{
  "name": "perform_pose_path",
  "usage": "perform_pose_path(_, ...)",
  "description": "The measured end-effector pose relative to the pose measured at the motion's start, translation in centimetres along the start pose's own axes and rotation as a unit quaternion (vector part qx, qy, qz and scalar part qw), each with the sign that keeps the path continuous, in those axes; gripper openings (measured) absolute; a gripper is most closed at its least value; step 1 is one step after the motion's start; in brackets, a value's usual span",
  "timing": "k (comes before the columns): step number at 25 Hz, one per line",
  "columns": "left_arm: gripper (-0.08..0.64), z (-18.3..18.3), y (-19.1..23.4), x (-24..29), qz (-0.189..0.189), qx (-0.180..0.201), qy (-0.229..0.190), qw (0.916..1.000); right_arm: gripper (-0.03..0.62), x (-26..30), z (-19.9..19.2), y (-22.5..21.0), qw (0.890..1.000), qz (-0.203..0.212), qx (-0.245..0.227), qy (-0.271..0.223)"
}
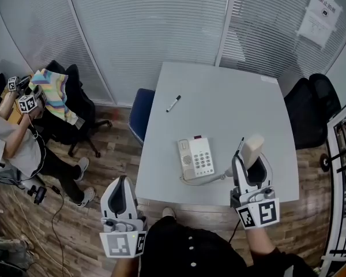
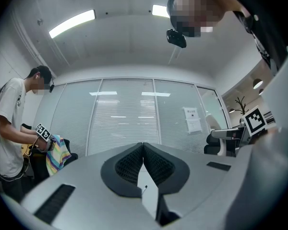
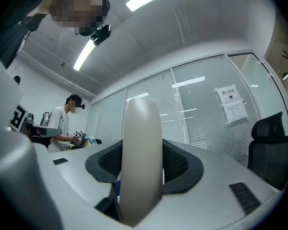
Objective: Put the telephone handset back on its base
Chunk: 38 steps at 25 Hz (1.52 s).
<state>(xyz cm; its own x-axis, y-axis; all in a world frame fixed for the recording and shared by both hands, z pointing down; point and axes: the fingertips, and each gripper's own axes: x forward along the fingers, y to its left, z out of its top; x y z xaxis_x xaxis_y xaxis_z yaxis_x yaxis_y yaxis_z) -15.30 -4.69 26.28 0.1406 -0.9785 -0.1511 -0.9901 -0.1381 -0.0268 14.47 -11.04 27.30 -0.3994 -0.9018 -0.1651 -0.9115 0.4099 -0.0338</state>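
A white telephone base point(image 1: 196, 158) with a keypad lies near the front of the grey table point(image 1: 219, 97). Its cream handset point(image 1: 253, 148) stands upright between the jaws of my right gripper point(image 1: 252, 165), to the right of the base and above the table's front edge. A cord point(image 1: 210, 179) runs from the base toward the handset. In the right gripper view the handset point(image 3: 141, 157) fills the gap between the pads point(image 3: 180, 164). My left gripper point(image 1: 122, 196) hangs off the table's front left corner, its jaws point(image 2: 143, 147) together with nothing in them.
A black marker point(image 1: 173, 103) lies on the far left part of the table. A blue chair point(image 1: 139, 115) stands at the table's left side and black office chairs point(image 1: 308, 105) at its right. Another person point(image 1: 14, 137) stands at far left beside a striped cloth point(image 1: 53, 91).
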Motion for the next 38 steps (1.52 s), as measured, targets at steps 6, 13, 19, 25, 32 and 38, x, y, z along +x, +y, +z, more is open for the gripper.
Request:
perform_pose_path(6,0.017,-0.4,1.4,2.3,-0.011,-0.004,0.002,0.9999,0.232,2.1,-0.5,0.3,1.000,-0.009,-0.003,0.006)
perform_pose_path(13,0.017,-1.0,3.6,4.2,-0.020,-0.009,0.008,0.9997,0.232,4.4,-1.1,0.9,1.000,-0.024,-0.003,0.014)
perform_pose_path(19,0.017,-1.8,5.8,5.3,-0.031,-0.017,0.019,0.9992,0.232,5.6,-2.2,1.3,0.998,-0.046,0.000,0.030)
perform_pose_path(25,0.017,-3.0,5.4,6.4,-0.054,-0.042,0.037,0.9970,0.232,6.0,-3.4,2.0,0.997,-0.052,0.005,0.049)
perform_pose_path(32,0.017,-4.8,3.7,6.7,-0.054,-0.040,0.056,0.9962,0.232,5.6,-5.6,1.1,0.996,-0.038,0.012,0.078)
perform_pose_path(38,0.017,-5.9,2.5,6.8,-0.038,-0.046,0.079,0.9951,0.232,5.5,-7.9,0.6,0.993,-0.025,0.030,0.112)
